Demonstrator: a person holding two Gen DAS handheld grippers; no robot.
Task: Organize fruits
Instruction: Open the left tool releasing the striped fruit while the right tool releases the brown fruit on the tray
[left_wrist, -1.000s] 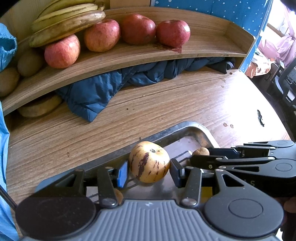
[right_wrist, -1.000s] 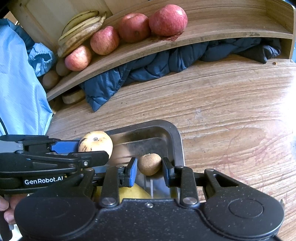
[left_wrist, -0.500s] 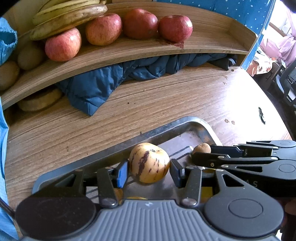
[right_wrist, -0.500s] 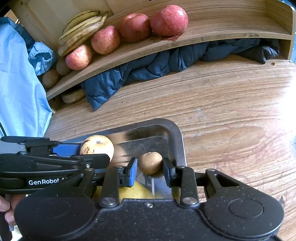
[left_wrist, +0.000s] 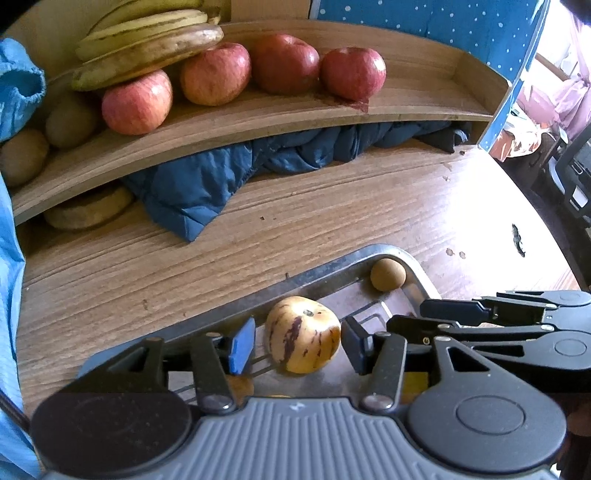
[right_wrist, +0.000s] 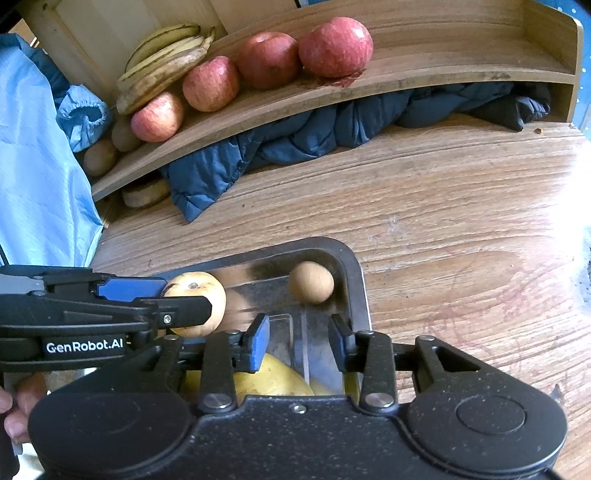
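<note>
fruits sit in the tray (left_wrist: 325, 271): striped melon (left_wrist: 303, 334) between my left gripper (left_wrist: 297, 343) pads, jaws just widening, gaps either side. right gripper (right_wrist: 298, 341) just opening, empty; brown ball (right_wrist: 311, 282) lies ahead of it in the corner.

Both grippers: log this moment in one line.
left gripper: opening, striped fruit released | right gripper: opening, brown fruit released | tray
</note>
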